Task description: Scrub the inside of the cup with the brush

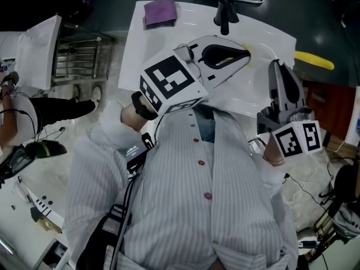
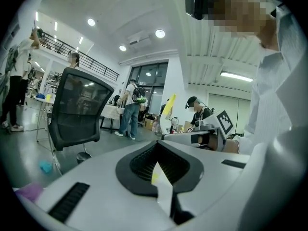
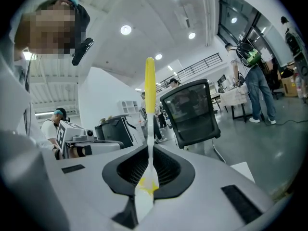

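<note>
I hold both grippers raised in front of my chest, above the near edge of a white table [image 1: 270, 38]. My right gripper [image 1: 277, 66] [image 3: 144, 196] is shut on a brush [image 3: 149, 85] with a thin white stem and a long yellow handle. The brush [image 1: 315, 61] sticks out past the jaws, up and to the right. My left gripper [image 1: 247, 55] [image 2: 163, 191] points across toward the right one with its jaws shut. Only a thin white-and-yellow sliver shows at their seam, and I cannot tell what it is. No cup is in sight in any view.
A purple cloth [image 1: 160, 11] [image 2: 29, 192] lies at the table's far left, with a black upright fitting [image 1: 225, 13] behind the middle. A wire rack [image 1: 79, 52] stands left of the table. A black office chair [image 2: 77, 109] [image 3: 190, 112] and several people are farther off.
</note>
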`<state>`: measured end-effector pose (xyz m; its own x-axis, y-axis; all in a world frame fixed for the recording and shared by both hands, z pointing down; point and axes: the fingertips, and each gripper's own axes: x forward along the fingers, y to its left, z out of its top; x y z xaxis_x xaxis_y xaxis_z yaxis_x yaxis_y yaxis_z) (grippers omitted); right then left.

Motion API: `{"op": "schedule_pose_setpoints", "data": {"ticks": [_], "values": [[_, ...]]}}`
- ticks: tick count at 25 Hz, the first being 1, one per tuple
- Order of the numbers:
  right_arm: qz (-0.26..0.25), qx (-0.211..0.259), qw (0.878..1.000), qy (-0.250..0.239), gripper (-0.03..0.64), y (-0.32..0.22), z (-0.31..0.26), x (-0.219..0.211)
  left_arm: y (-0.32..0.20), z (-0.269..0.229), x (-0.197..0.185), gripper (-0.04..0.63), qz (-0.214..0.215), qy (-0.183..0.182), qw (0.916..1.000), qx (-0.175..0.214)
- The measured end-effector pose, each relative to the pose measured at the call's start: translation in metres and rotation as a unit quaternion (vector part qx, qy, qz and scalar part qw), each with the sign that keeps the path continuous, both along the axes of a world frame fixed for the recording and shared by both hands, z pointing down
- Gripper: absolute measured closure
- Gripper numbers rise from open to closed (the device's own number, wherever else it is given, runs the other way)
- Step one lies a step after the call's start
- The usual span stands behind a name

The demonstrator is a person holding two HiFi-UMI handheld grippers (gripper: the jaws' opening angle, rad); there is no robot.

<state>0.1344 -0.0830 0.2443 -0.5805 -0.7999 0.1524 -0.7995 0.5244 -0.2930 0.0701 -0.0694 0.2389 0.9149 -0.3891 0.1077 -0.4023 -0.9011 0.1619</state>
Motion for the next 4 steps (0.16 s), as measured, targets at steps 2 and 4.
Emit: {"op": "schedule_pose_setpoints", "data": {"ticks": [2,4], "values": [[0.005,0.004,1.000,0.004,0.561,-0.0024,-0.0010,0.0024,-0.0016,0.0010,0.0003,0.586,0.007,-0.004,1.0000,0.005],[0.009,0.008,1.000,0.007,0.561,-0.0041,-0.0020,0.0041,-0.0021,0.0021,0.0006,0.586,0.014,-0.007,0.9999,0.008]]}}
